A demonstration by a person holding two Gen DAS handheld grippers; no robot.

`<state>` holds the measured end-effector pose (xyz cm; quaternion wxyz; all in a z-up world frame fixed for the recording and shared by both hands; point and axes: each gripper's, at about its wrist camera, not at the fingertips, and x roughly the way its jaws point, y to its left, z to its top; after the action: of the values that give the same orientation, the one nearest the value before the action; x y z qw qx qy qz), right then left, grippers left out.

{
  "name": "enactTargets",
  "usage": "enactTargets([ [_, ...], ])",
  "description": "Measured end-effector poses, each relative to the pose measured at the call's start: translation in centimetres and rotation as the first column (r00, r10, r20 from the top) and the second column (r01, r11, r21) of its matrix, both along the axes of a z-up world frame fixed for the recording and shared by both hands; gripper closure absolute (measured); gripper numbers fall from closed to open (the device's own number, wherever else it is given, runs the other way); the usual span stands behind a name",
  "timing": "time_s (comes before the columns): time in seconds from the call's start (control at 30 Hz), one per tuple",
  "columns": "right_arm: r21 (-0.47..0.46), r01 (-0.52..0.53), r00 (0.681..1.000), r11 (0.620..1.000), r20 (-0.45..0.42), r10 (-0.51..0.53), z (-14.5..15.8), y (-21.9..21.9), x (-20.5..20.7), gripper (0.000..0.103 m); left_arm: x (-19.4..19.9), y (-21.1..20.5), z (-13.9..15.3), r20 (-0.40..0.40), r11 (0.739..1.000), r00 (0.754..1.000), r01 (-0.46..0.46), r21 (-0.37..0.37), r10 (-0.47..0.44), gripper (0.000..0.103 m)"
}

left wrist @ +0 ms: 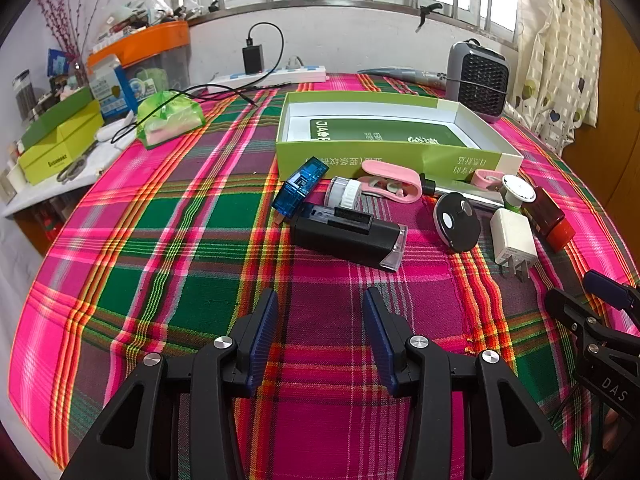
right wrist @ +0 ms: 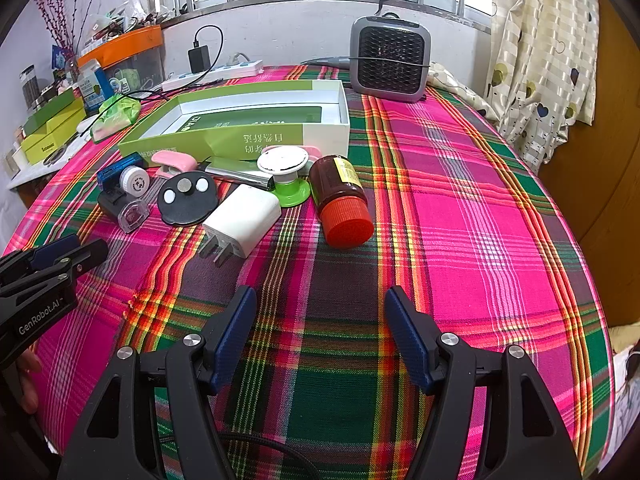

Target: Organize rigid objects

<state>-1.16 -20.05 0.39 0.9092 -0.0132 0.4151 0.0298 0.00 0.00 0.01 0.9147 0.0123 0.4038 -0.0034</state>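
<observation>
Several small objects lie on the plaid cloth in front of an open green and white box [left wrist: 352,152] [right wrist: 324,132]: a blue case [left wrist: 300,190], a black device [left wrist: 348,236] [right wrist: 120,204], a pink clip [left wrist: 394,184], a black disc [left wrist: 458,222] [right wrist: 186,198], a white charger [left wrist: 514,240] [right wrist: 244,220] and a brown bottle with an orange cap [left wrist: 550,216] [right wrist: 340,200]. My left gripper [left wrist: 322,300] is open and empty, short of the black device. My right gripper [right wrist: 320,300] is open and empty, short of the bottle.
A grey heater [left wrist: 478,76] [right wrist: 390,64] stands behind the box. A power strip [left wrist: 272,76] with a charger and cable lies at the back. A green bag [left wrist: 168,118] and boxes [left wrist: 60,140] sit at the left. A curtain [right wrist: 540,52] hangs at the right.
</observation>
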Motion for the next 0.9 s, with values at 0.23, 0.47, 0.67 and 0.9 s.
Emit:
enactTargets([
  [0.23,0.0,0.0,1.0,1.0,0.0,0.0,-0.01,0.0,0.0,0.036,0.0,0.01,0.0,0.0,1.0,1.0,0.0,0.0,0.0,0.061],
  [0.47,0.0,0.0,1.0,1.0,0.0,0.0,0.0,-0.01,0.0,0.036,0.0,-0.04,-0.01,0.0,1.0,1.0,0.0,0.001,0.0,0.061],
  [0.67,0.001,0.0,1.0,1.0,0.0,0.0,0.0,0.0,0.0,0.036,0.02,0.02,-0.02,0.0,1.0,1.0,0.007,0.006,-0.007,0.06],
  [0.9,0.002,-0.012,1.0,1.0,-0.003,0.012,-0.03,-0.03,0.0,0.036,0.18,0.69,0.1,-0.012,0.999,0.999,0.045,-0.002,-0.045,0.061],
])
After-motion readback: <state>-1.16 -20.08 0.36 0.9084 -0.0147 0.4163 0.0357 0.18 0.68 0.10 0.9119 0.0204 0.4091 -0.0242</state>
